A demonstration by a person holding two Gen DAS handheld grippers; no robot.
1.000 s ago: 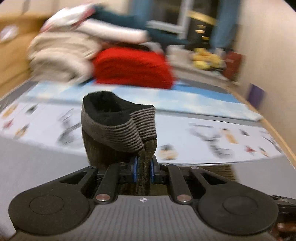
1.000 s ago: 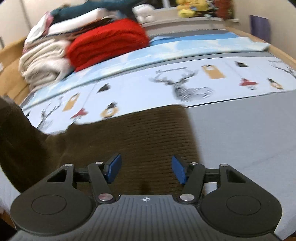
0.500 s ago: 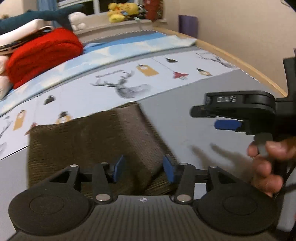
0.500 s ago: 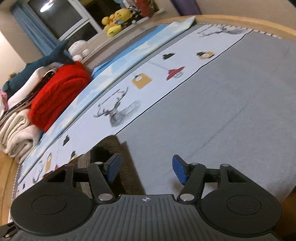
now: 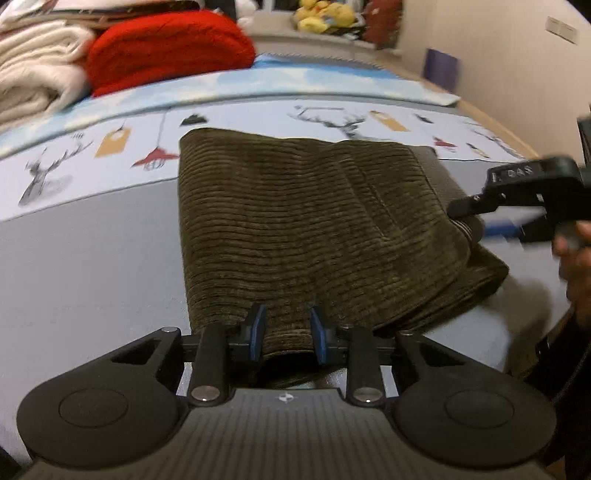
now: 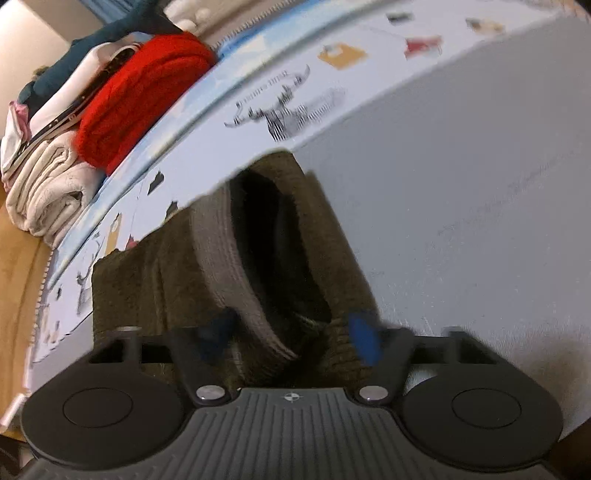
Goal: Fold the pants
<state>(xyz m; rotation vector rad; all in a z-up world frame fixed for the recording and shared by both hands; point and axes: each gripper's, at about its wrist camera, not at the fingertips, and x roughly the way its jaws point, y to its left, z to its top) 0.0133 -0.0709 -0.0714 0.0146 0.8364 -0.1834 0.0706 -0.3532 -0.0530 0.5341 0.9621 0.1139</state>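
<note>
The dark olive corduroy pants [image 5: 314, 229] lie folded in a thick rectangle on the grey bed cover. My left gripper [image 5: 286, 334] is open with its blue pads astride the near folded edge. My right gripper [image 6: 291, 332] is open at the waistband end [image 6: 236, 258], where the striped grey band and dark inside show; it also shows at the right of the left wrist view [image 5: 517, 206], held by a hand.
A stack of folded laundry with a red knit [image 5: 166, 40] and cream blankets [image 5: 33, 70] sits at the back left. A printed reindeer sheet [image 5: 92, 147] runs across the bed. Plush toys [image 5: 325, 18] sit on the sill. The wall is at right.
My left gripper let go of the waistband, opened and now straddles the near fold. My right gripper moved in to the waistband end. The pants now lie folded.
</note>
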